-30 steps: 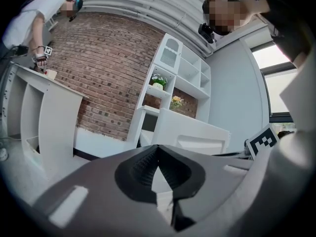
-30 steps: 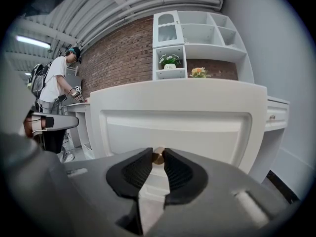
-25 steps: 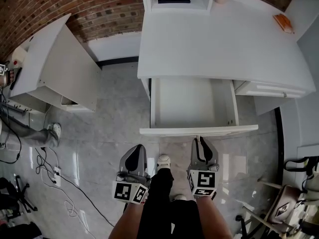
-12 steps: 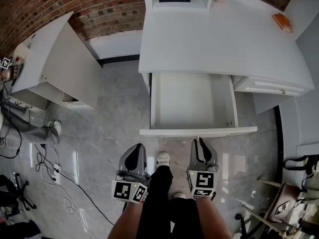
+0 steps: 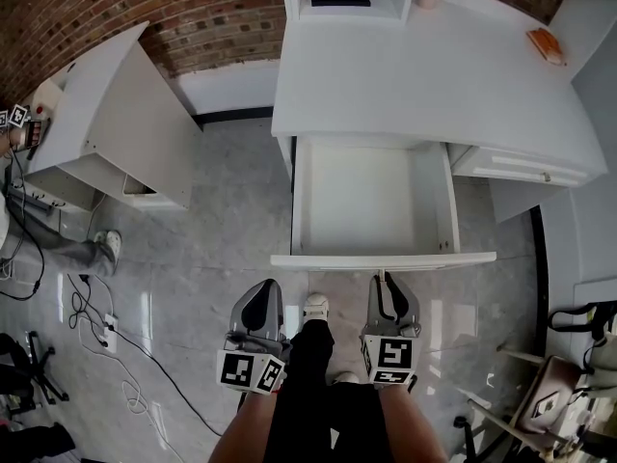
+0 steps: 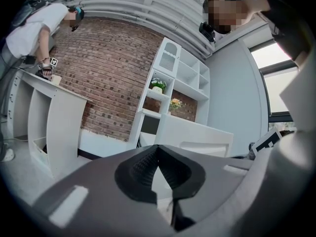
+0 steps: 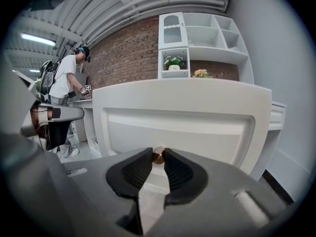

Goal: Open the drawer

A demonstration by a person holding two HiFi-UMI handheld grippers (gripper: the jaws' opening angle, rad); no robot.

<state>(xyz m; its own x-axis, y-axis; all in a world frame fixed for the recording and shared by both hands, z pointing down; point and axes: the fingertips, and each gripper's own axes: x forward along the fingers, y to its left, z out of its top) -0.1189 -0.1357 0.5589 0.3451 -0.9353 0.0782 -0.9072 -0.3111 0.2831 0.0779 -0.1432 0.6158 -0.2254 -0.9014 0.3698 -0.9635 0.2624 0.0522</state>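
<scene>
The white drawer (image 5: 386,259) of the white desk (image 5: 434,75) stands pulled far out, and its inside is bare. My right gripper (image 5: 384,280) is at the middle of the drawer's front panel (image 7: 182,127). In the right gripper view my right gripper (image 7: 158,153) is shut on the small brass knob (image 7: 158,157), which sits between its tips. My left gripper (image 5: 258,302) hangs beside it to the left, over the floor and away from the drawer. It (image 6: 157,148) points level, its tips meet, and it holds nothing.
A second drawer (image 5: 521,172) at the desk's right is slightly out. Another white desk (image 5: 116,123) stands at the left, with a person (image 6: 34,28) bent over it. Cables (image 5: 106,336) lie on the grey floor. A chair (image 5: 554,398) is at lower right. My legs stand between the grippers.
The drawer has come further out of the desk with my right gripper on its knob. My left gripper has moved back alongside it.
</scene>
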